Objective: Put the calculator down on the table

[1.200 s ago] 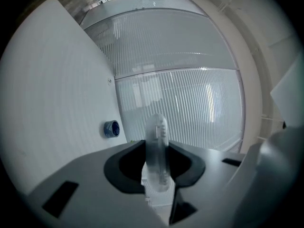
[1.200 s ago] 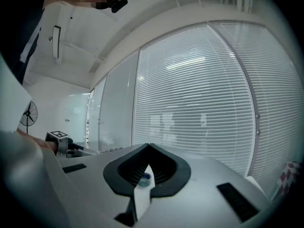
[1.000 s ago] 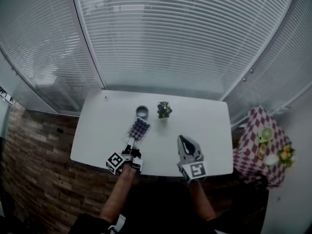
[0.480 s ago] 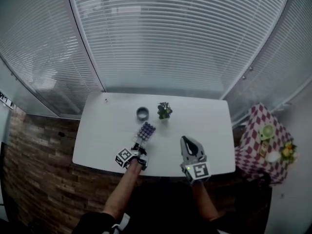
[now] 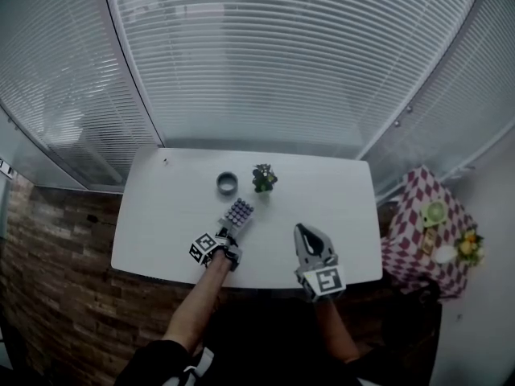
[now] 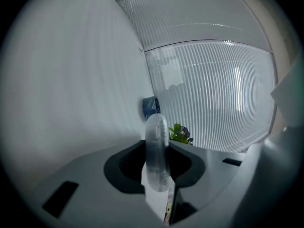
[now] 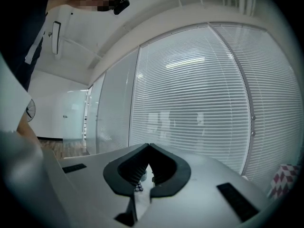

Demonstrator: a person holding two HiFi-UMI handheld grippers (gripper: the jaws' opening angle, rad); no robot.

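Your left gripper [image 5: 227,232] pinching flat pale calculator with dark keys [image 5: 238,213], low over white rectangular table [image 5: 161,215]; your right gripper [image 5: 299,231] jaws pressed together, empty.

The left tool [image 6: 157,150] clamps the calculator [image 6: 156,126], seen edge-on. Beyond it stand a blue roll [image 6: 151,107] and a plant [image 6: 180,134], with blinds [image 6: 213,94] behind.

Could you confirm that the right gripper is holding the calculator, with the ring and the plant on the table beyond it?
Not quite: the left gripper holds the calculator, clamped edge-on between its jaws in the left gripper view. The right gripper is shut and empty. The ring and plant do stand on the table beyond it.
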